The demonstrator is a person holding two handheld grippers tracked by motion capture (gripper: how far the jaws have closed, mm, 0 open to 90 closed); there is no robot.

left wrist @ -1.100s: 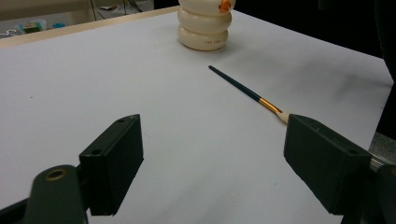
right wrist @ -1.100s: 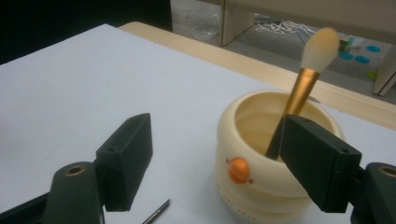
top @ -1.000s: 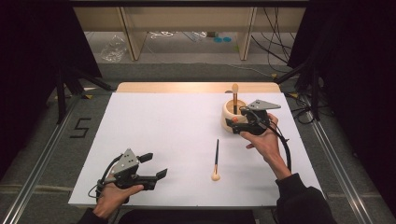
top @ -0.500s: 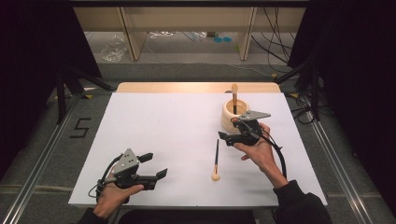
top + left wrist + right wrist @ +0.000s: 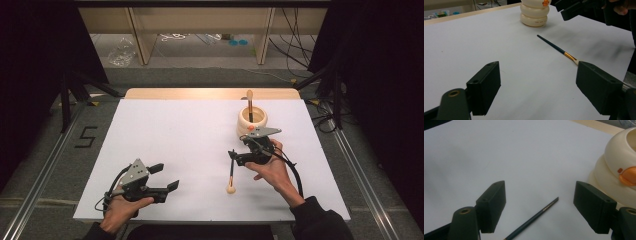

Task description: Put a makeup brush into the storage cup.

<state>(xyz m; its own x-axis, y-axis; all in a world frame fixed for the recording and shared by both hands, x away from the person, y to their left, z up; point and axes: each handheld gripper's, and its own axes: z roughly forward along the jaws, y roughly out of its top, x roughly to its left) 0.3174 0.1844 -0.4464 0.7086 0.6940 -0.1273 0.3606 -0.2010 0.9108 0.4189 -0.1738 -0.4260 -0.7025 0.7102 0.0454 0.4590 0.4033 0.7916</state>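
Beside the duck pot, your right tongs hang spread over the brush lying flat on the bench, ready to pinch its handle, while your left tongs rest spread.

A white table with a pale wooden strip along its far edge, at twelve o'clock. Beyond it, a light wooden shelf frame over grey floor. Black drapes hang at nine and three o'clock. Cables trail at one o'clock; what may be crumpled clear plastic lies at eleven
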